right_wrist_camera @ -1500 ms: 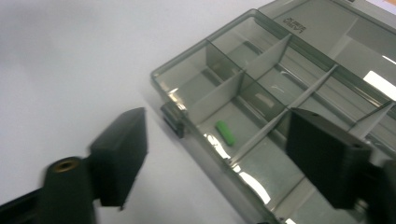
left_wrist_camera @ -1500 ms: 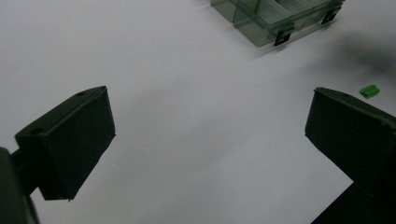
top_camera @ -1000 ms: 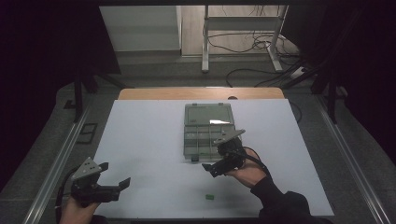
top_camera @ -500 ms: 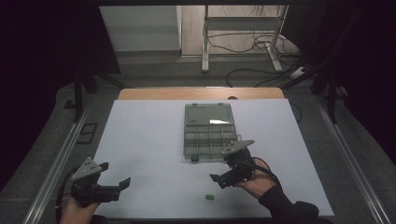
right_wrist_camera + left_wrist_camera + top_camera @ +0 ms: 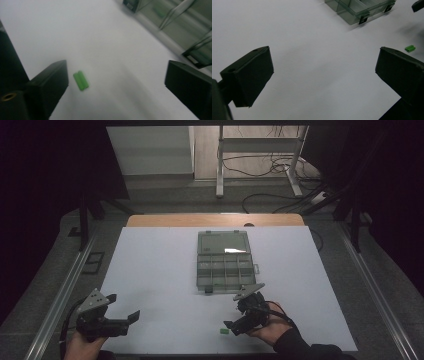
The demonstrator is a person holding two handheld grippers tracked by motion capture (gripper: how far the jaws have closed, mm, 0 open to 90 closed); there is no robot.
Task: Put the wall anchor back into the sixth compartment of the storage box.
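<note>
A small green block [image 5: 224,332] lies on the white table near its front edge. My right gripper [image 5: 231,322] hangs just right of it, its jaws pointing down and left at it. In the right gripper view the green block [image 5: 80,80] lies between the open jaws of the right gripper [image 5: 117,85], close to the left one and untouched. Those jaws have just been closing a little. My left gripper [image 5: 122,306] rests at the front left. In its own view the left gripper [image 5: 322,67] is open on bare table, with the green block [image 5: 410,48] far right.
A clear compartment box [image 5: 223,260] with its lid open lies at mid-table, behind the right gripper; its near corner shows as the box [image 5: 359,10] and the box [image 5: 185,27]. A wooden strip [image 5: 215,220] borders the white table sheet [image 5: 150,270] at the far side.
My right gripper has moved from the box's near edge toward the front of the table and lower, ending up by the green block. The left gripper has stayed put.
</note>
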